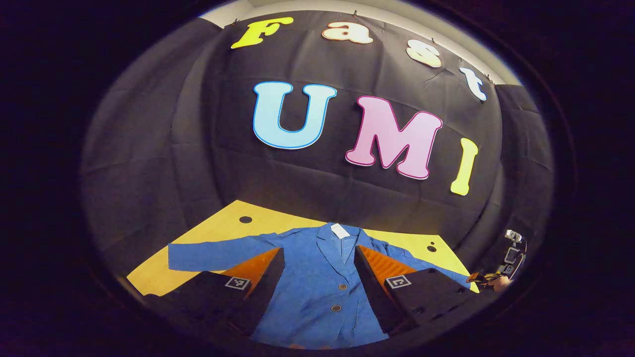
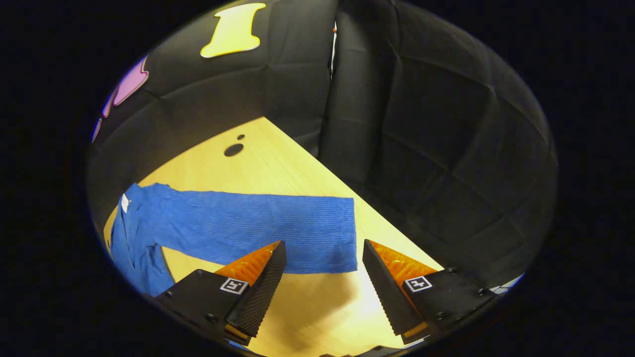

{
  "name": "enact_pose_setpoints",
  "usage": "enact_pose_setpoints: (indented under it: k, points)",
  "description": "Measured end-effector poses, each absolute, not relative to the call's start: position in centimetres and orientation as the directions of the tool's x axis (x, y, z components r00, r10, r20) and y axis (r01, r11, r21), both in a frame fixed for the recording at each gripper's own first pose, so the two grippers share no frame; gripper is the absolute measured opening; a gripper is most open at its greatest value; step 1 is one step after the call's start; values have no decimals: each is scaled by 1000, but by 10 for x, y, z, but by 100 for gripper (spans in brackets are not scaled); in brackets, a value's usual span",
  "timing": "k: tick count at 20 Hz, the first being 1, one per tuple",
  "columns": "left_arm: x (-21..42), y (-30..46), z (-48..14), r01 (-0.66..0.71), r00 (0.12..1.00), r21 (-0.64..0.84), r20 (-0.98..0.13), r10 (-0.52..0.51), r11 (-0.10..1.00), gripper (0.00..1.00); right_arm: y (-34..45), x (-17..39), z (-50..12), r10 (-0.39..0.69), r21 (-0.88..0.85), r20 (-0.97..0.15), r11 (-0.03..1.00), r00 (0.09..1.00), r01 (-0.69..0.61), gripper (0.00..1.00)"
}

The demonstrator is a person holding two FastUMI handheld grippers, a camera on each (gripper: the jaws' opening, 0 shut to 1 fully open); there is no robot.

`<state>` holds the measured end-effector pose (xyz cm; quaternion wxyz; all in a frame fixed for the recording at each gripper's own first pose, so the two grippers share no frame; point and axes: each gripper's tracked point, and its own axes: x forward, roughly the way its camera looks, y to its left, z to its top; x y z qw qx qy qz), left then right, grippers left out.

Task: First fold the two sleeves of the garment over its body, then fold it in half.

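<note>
A blue jacket (image 1: 317,292) lies flat and face up on the yellow table (image 1: 213,228), collar and white label (image 1: 340,230) pointing away from me. Both sleeves are spread out sideways; one sleeve (image 1: 208,255) runs left. My left gripper (image 1: 318,258) hangs open above the jacket's chest, holding nothing. In the right gripper view the other sleeve (image 2: 238,225) stretches across the table (image 2: 278,163), its cuff (image 2: 340,233) lying between the fingers of my open right gripper (image 2: 323,248). That gripper (image 1: 488,277), held by a hand, sits at the table's right end.
Round holes mark the tabletop (image 1: 245,219) (image 2: 233,149). The table's far edge meets the black cloth wall. In the right gripper view the table's edge (image 2: 397,223) runs diagonally just past the cuff, with bare wood in front of the sleeve.
</note>
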<state>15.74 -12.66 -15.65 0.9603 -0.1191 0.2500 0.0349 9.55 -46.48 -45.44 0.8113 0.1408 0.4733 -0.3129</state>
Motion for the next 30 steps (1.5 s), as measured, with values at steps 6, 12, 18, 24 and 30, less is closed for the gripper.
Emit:
enact_pose_setpoints:
  k: [6,12,18,24,30]
  points:
    - [151,-163,-169,-74,836,-195,-546,-46,978,82,-489,87,-496,-329,-61,-916,681,231,729,100]
    - [151,-178,-172,-60,824,-203,-563,-66,977,83,-477,103,-496,-281,-30,-922,736,265,677,59]
    - [146,-177,-166,-92,825,-239,-561,-60,967,83,-468,116,-502,-206,59,-919,771,335,634,7]
    - [132,-173,-169,-108,812,-238,-581,-52,965,83,-466,118,-500,-148,149,-920,725,363,672,1]
    - [125,-171,-166,-100,807,-214,-588,-47,972,83,-437,145,-467,-124,238,-871,740,475,629,1]
